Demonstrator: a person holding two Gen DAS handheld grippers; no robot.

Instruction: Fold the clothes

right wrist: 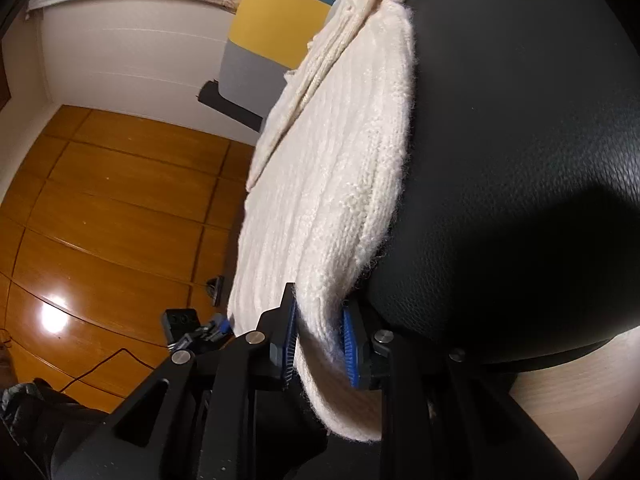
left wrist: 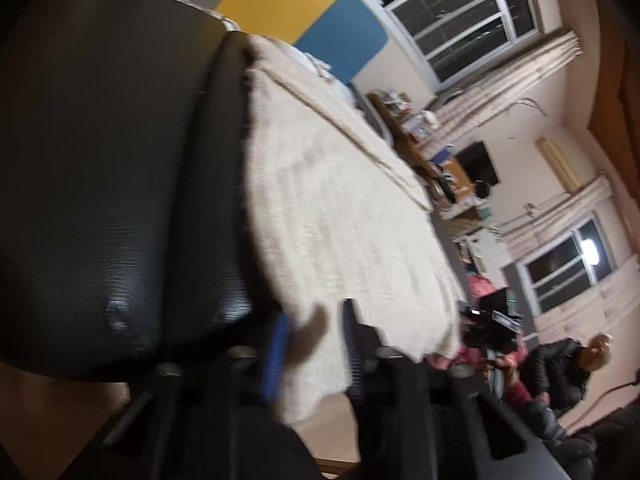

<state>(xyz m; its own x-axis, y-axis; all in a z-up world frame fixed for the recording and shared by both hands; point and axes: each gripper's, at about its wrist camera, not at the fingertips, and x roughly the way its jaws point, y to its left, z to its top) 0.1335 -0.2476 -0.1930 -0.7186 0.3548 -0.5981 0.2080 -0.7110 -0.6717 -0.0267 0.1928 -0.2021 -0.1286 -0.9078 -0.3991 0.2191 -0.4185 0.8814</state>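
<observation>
Glossy wooden floor [right wrist: 100,208], curtained windows [left wrist: 460,20]

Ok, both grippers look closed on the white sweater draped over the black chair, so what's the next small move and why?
Probably lift both ends together, up and away from the black chair. The left gripper and right gripper each pinch the lower edge of the sweater, which hangs over the chair's side. Raising evenly should free it without dragging, ready for folding.
</observation>
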